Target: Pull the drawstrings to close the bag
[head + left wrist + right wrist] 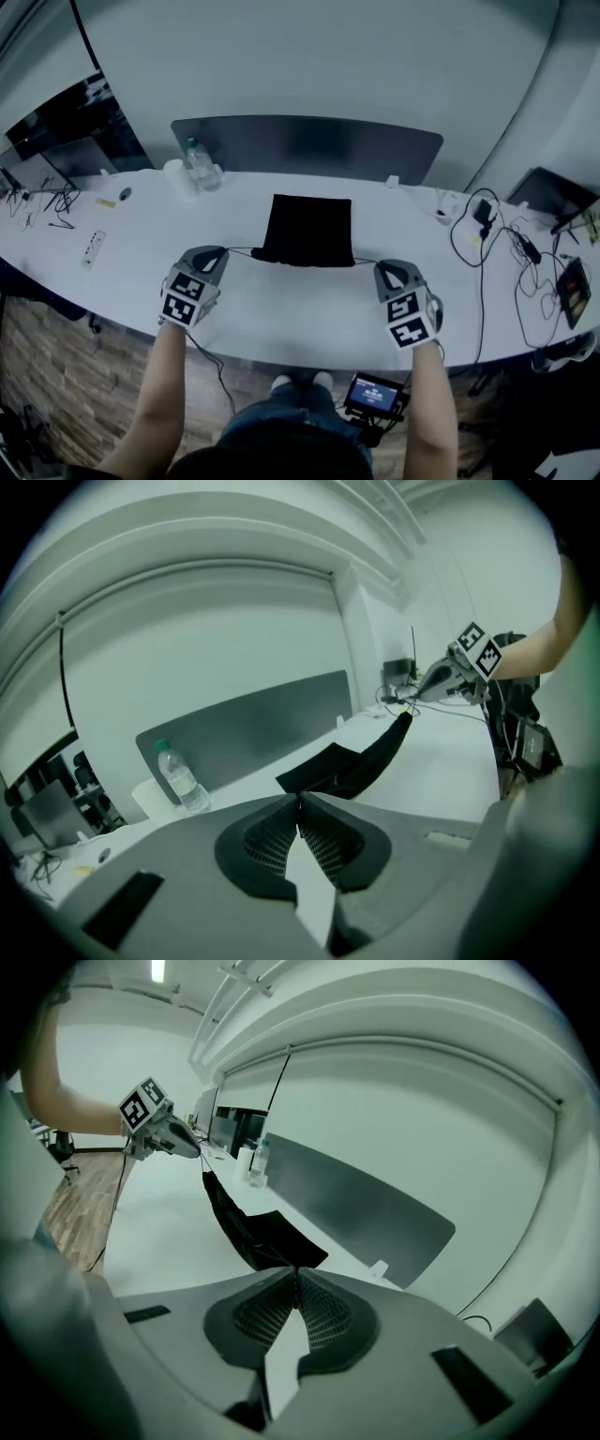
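Both grippers are up over the front half of the white table [281, 309], and the black bag [309, 230] sits dead centre between them, roughly midway between the back edge and the front edge. It is soft, matte cloth, square at the back and bunched into a narrow gathered band along its near edge.

The left gripper [221, 253] has its jaws pressed together on the left drawstring [242, 250], a thin dark cord running tight from the bag's near left corner. In the left gripper view the ribbed black pads [272, 841] meet at the tips, with the cord pinched there. Over on the other side, the right gripper [382, 267] is clamped the same way on the right drawstring [366, 262], its mesh-textured pads [323, 1316] closed to a point. Each gripper is smooth grey plastic with a cube of black-and-white square markers.

As for writing, nothing is legible. The clear plastic water bottle [200, 167] by the back edge, left of centre, has a green cap, and any label on it is too small to read. A white cylinder [178, 178] stands just beside it. A white power strip [93, 246] lies towards the left end. A grey rounded panel [309, 145] stands along the back edge. Black cables [487, 234] loop across the right end.
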Available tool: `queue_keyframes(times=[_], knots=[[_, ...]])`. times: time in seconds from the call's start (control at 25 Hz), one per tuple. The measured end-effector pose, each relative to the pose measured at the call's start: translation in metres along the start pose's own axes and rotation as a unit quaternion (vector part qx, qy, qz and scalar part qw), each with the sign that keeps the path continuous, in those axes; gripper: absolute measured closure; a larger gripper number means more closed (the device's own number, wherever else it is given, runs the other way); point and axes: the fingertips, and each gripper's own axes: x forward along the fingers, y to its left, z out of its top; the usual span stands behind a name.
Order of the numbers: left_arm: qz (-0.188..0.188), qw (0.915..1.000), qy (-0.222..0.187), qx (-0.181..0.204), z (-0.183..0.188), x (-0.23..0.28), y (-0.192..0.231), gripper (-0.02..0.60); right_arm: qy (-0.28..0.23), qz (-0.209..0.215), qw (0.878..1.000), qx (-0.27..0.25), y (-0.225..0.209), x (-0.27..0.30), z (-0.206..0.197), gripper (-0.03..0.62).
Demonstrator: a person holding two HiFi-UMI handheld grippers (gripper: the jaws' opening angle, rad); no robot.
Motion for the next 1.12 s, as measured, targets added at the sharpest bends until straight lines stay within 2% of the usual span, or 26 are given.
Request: queue_keyframes(times=[0.12, 0.2, 0.6, 1.12], knots=[[0.016, 0.9986, -0.036, -0.035, 0.02, -0.001, 0.016, 0.568, -0.018, -0.029, 0.999, 0.007, -0.019, -0.003, 0.02, 0.588], [0.026, 0.9977, -0.049, -0.04, 0.033, -0.001, 0.024, 0.569, -0.031, -0.044, 0.998, 0.012, -0.03, -0.005, 0.033, 0.588], [0.069, 0.9914, -0.11, -0.008, 0.105, -0.022, 0.056, 0.568, -0.08, -0.105, 0.991, 0.018, -0.082, -0.04, 0.08, 0.588], [0.095, 0.9878, -0.124, 0.001, 0.127, -0.042, 0.073, 0.569, -0.103, -0.152, 0.983, 0.021, -0.115, -0.07, 0.093, 0.588]])
